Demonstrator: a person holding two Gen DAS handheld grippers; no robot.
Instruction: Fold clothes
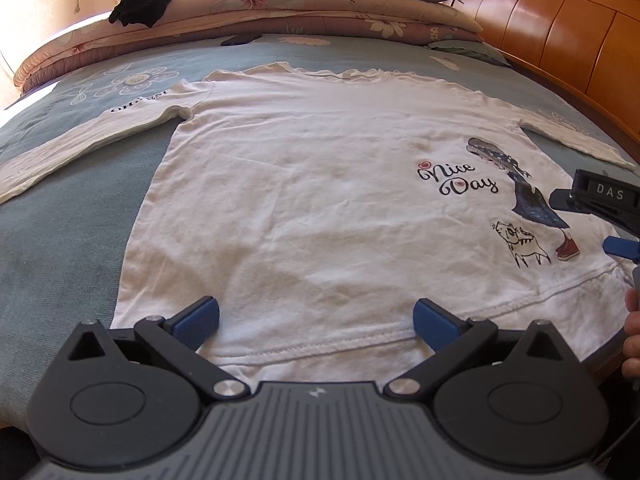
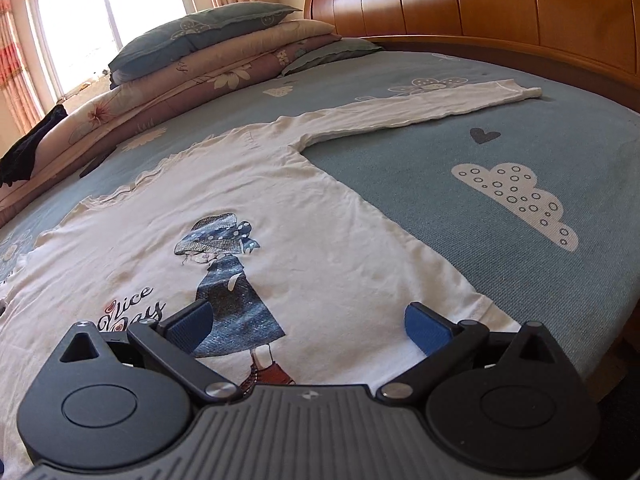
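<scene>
One white long-sleeved shirt (image 1: 304,184) is lying flat and face up on the bed, its soft cotton faintly creased and its neckline edged with a wavy frill. Both sleeves are stretching out sideways, the right sleeve (image 2: 420,112) reaching toward the headboard. A printed girl (image 2: 228,280) in a blue dotted hat and dress is showing beside curly black lettering (image 1: 456,180) and a small outlined cat (image 1: 520,244). The left gripper (image 1: 316,320) is hovering over the stitched double hem (image 1: 320,350), its ribbed blue pads spread wide and grasping nothing. The right gripper (image 2: 306,328) is sitting over the printed corner, likewise splayed apart and empty. Underneath, a woven grey-blue bedsheet (image 2: 520,152) is showing white clouds, flowers and a heart. Folded floral quilts (image 1: 304,12) and a pillow (image 2: 208,36) are stacking beside the glossy curved wooden headboard (image 2: 480,4).
</scene>
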